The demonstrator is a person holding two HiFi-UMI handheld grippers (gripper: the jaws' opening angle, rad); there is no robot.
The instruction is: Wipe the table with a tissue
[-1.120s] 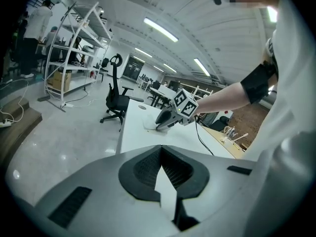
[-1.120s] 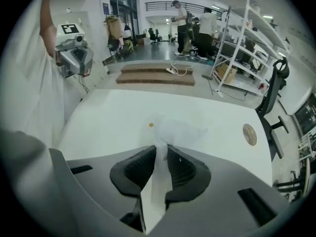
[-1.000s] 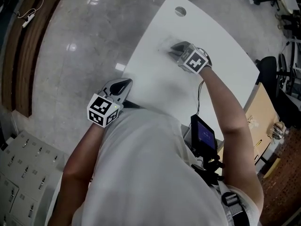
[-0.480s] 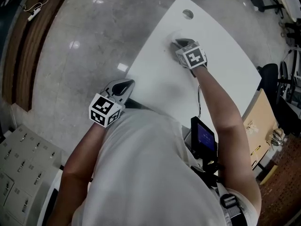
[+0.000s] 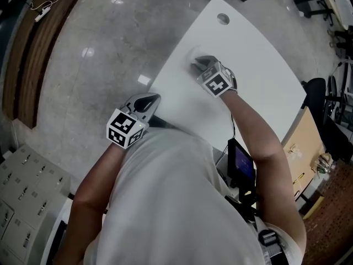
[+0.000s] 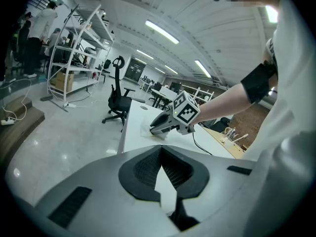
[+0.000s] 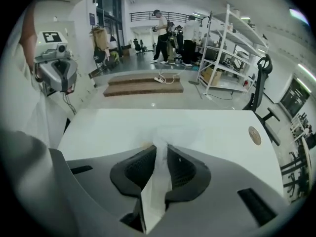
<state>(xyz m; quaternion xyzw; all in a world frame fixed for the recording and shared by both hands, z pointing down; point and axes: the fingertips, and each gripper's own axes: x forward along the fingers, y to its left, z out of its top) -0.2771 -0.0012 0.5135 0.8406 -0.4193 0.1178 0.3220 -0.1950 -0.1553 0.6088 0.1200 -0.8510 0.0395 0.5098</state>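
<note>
I have the tissue [image 7: 157,181] clenched in the right hand-held gripper [image 5: 197,65]. It runs up between the jaws, and its free end is spread flat on the white surface [image 5: 265,59] just ahead of the tips. So the picking-up is done, and I judge the wiping itself is under way, with the contact on the half of the surface toward the round cable hole [image 5: 223,19] and near the edge on the left gripper's side. I see no clear dirt or streaks, so I cannot tell how much is already wiped. The stretch nearer my body looks like it is left to cover. The left hand-held gripper [image 5: 148,100] hangs off the near edge, tips together on nothing, taking no part.
</note>
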